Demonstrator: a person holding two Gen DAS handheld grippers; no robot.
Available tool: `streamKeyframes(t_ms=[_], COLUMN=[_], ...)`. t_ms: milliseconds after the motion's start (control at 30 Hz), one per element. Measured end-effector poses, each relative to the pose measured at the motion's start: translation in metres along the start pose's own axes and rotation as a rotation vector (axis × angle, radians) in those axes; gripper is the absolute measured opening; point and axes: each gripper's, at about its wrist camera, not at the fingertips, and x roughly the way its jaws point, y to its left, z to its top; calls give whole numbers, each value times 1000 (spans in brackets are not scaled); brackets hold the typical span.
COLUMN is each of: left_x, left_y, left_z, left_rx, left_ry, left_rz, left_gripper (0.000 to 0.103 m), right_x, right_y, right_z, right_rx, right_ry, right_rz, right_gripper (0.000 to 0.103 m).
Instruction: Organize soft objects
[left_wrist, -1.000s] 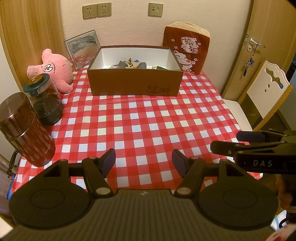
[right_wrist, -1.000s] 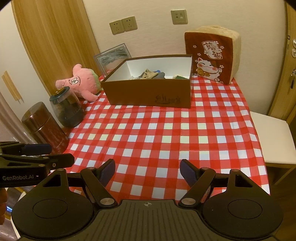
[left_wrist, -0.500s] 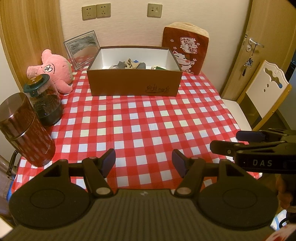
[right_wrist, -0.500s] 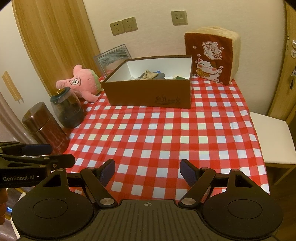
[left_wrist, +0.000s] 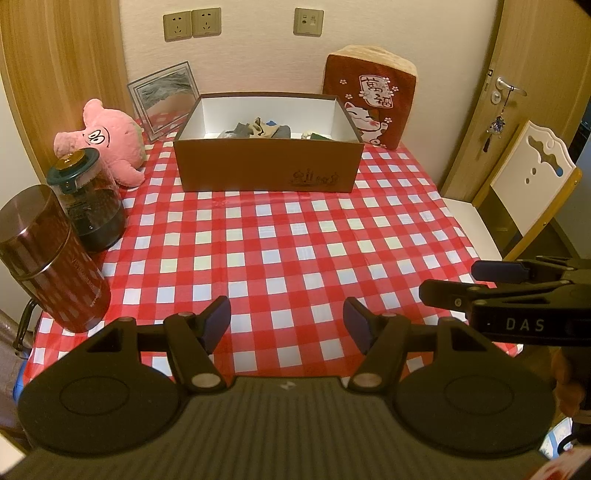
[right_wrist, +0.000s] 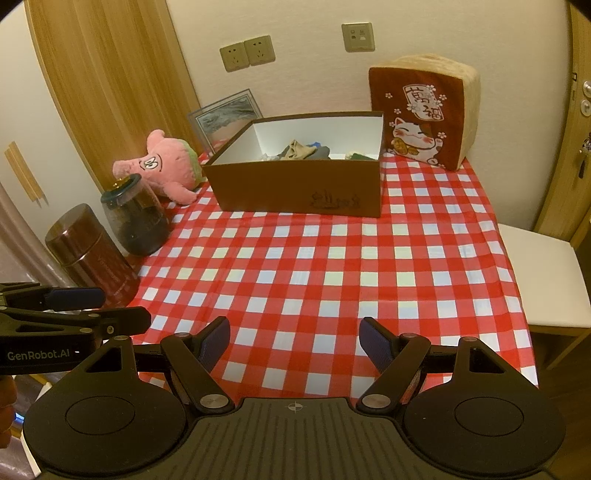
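So the soft stuff is mostly in the brown cardboard box at the far end of the table, a little heap of cloth items (tan, grey, something green at the right) sitting low against the white inside walls. Can't tell exactly what each piece is. The box is open-topped and parked near the back wall.

Outside the box: a pink plush pig lies off its left corner, near the table's left edge, and a red lucky-cat cushion stands upright against the wall just off the box's right back corner.

Left edge is crowded: a glass jar with a dark lid and a brown metal canister stand close together, and a framed picture leans on the wall behind the pig. The whole middle of the red checked tablecloth is open room. Off the right edge there's a white chair.

Left gripper and right gripper both hover over the near edge, jaws spread wide, nothing between them.
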Motion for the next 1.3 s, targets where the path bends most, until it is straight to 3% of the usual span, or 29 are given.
streamKeyframes(t_ms=[1300], left_x=[6], left_y=[-1], left_z=[8], left_rx=[-1], left_ry=[9], left_rz=[2], left_gripper=[65], right_x=[2], right_y=[1], right_z=[1], right_rx=[2], right_ry=[0], right_rz=[1], right_gripper=[77])
